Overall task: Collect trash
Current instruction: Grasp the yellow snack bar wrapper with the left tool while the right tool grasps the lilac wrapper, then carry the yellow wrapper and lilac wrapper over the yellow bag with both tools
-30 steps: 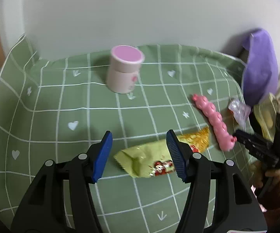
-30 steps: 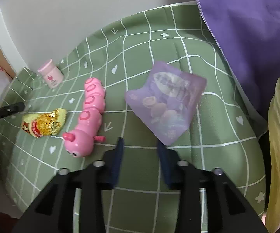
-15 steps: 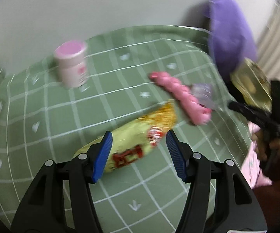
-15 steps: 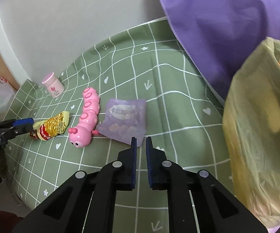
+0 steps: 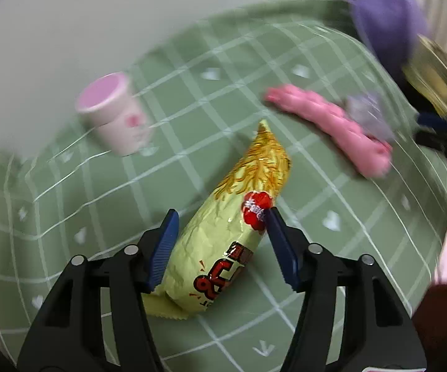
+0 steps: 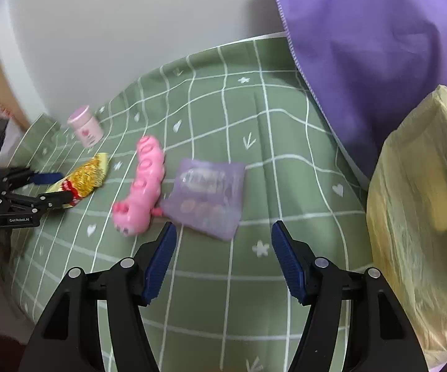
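"GenRobot.AI" is printed in white on the black body of the left gripper (image 6: 51, 187), seen in the right wrist view. Red characters and a red round badge with white lettering are carried on the yellow snack wrapper (image 5: 223, 241), but not legible. Print on the purple pouch (image 6: 206, 198) is too blurred to read.

A pink caterpillar toy (image 6: 145, 186) and pink jar (image 6: 85, 125) sit on green cloth (image 6: 254, 285).

Soft even indoor light, faint shadows. Heavy fisheye vignette at corners. Left view motion-blurred from 9 through 3 o'clock; right view mildly soft.
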Available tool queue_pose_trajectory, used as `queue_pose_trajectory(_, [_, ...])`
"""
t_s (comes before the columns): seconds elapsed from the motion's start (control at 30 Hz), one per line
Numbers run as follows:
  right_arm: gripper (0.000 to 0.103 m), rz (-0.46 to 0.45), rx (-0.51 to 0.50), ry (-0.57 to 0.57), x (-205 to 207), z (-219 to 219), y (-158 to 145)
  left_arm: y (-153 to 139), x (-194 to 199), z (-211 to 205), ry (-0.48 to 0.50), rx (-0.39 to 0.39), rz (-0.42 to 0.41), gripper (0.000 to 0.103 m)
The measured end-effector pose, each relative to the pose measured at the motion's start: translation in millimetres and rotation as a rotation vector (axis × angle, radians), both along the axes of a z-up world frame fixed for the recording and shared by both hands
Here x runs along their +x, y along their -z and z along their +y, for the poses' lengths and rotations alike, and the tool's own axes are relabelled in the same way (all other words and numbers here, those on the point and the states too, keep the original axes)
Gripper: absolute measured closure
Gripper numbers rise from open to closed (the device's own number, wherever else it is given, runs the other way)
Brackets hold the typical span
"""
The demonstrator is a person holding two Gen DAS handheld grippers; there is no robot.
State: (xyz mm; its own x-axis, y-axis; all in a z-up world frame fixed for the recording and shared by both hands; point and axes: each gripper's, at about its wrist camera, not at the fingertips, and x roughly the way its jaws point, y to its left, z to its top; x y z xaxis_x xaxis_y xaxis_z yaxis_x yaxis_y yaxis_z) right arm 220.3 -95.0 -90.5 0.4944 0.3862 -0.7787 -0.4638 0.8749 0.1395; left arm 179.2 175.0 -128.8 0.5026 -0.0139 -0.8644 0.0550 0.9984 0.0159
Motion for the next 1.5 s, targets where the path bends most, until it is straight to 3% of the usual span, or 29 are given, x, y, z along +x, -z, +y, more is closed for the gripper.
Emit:
queue_pose_trajectory(0.07, [0.043, 0.010, 0.027, -0.005, 6, 3, 1, -1, 1, 15, -0.090, -0.066, 0.006, 0.049])
queue_pose_trajectory(0.1, [0.046, 0.016, 0.040, -0.013, 9, 5, 3, -2, 0, 23, -0.118, -0.138, 0.005, 0.049])
queue_pose_trajectory(0.2, [0.056, 0.041, 0.029, 0.000, 19, 11, 11, -4, -2, 29, -0.126, -0.242, -0.003, 0.049])
queue_pose_trajectory(0.47, [0.057, 0.068, -0.009, 0.022, 34, 18, 28, -11, -4, 18, -0.069, -0.213, -0.031, 0.049])
queue_pose_trajectory(0.6, [0.080, 0.031, -0.096, 0.016, 35, 28, 31, -7, -1, 10, -0.059, -0.198, -0.032, 0.049])
queue_pose_trajectory(0.7, [0.097, 0.042, -0.096, 0.015, 36, 30, 31, -4, -1, 12, -0.055, -0.197, -0.025, 0.049])
queue_pose_trajectory(0.93, [0.100, 0.027, -0.071, 0.009, 24, 20, 19, 3, 5, 10, -0.037, -0.205, -0.008, 0.050])
queue_pose_trajectory(1.13, [0.100, 0.012, -0.018, 0.027, 15, 11, 3, 3, 6, 9, -0.049, -0.208, 0.004, 0.069])
queue_pose_trajectory(1.5, [0.100, -0.065, 0.056, 0.072, -10, -14, -35, -31, 7, 1, -0.028, -0.263, -0.100, 0.077])
